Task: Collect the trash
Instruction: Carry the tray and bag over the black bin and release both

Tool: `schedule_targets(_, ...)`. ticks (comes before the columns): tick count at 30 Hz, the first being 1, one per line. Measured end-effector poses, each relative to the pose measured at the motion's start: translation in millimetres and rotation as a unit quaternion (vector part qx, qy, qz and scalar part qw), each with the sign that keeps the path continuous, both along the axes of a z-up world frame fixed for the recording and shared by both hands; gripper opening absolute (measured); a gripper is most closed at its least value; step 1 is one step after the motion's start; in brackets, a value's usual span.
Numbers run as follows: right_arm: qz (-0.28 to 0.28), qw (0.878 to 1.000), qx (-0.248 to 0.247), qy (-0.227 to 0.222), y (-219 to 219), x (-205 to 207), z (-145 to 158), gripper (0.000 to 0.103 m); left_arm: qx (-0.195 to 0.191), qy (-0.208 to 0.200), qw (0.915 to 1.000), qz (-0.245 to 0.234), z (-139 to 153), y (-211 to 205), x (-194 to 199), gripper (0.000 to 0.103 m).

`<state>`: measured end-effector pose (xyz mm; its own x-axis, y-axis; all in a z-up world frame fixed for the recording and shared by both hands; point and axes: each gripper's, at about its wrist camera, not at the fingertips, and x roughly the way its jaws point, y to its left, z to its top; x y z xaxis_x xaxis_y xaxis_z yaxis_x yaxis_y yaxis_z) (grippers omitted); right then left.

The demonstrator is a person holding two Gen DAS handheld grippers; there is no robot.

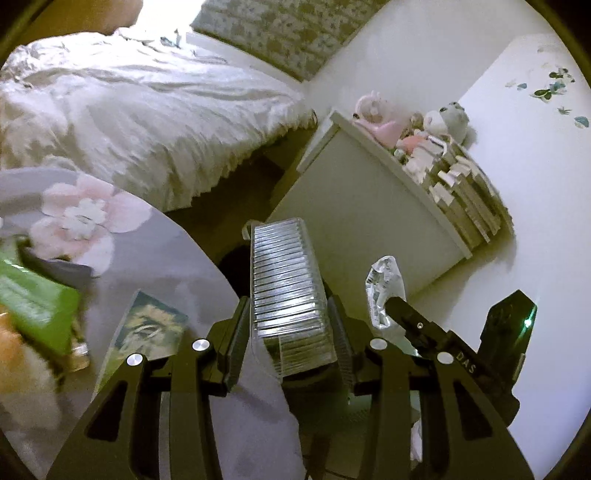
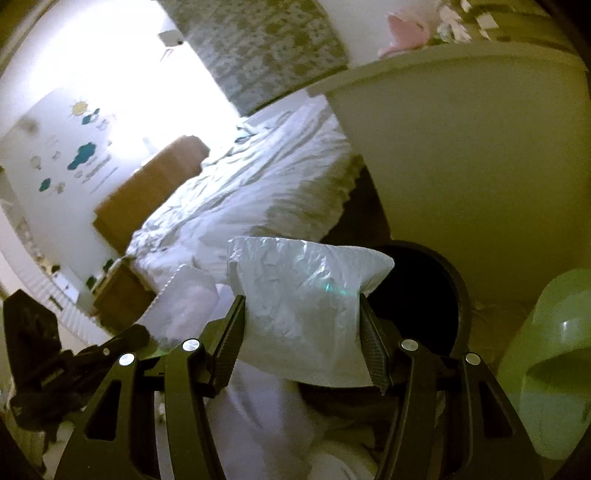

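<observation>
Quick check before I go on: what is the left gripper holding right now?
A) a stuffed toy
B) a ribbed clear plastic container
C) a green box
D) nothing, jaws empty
B: in the left wrist view the left gripper has both pads pressed on the sides of a ribbed clear plastic container that sticks out forward between its fingers.

Bedroom. Bed (image 1: 140, 110) with rumpled white duvet, patterned headboard (image 1: 280, 33) behind it. White cabinet (image 1: 369, 206) beside bed, soft toys (image 1: 443, 118) and books (image 1: 465, 192) on top. White walls with butterfly stickers (image 1: 550, 88). Grey floral rug (image 1: 122, 236) on dark floor. Strong light blows out the far wall (image 2: 122, 74).
</observation>
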<state>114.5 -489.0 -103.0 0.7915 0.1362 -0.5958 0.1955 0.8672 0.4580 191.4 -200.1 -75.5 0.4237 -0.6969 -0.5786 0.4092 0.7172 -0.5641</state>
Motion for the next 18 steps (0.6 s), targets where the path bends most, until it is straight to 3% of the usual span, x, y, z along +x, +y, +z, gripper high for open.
schedule_targets(18,-0.019,0.998,0.036,0.047,-26.5,39.5,-56.4,0.058,0.03,0.052,0.9975,-0.037,-45.1,-61.4,46.3,0.041)
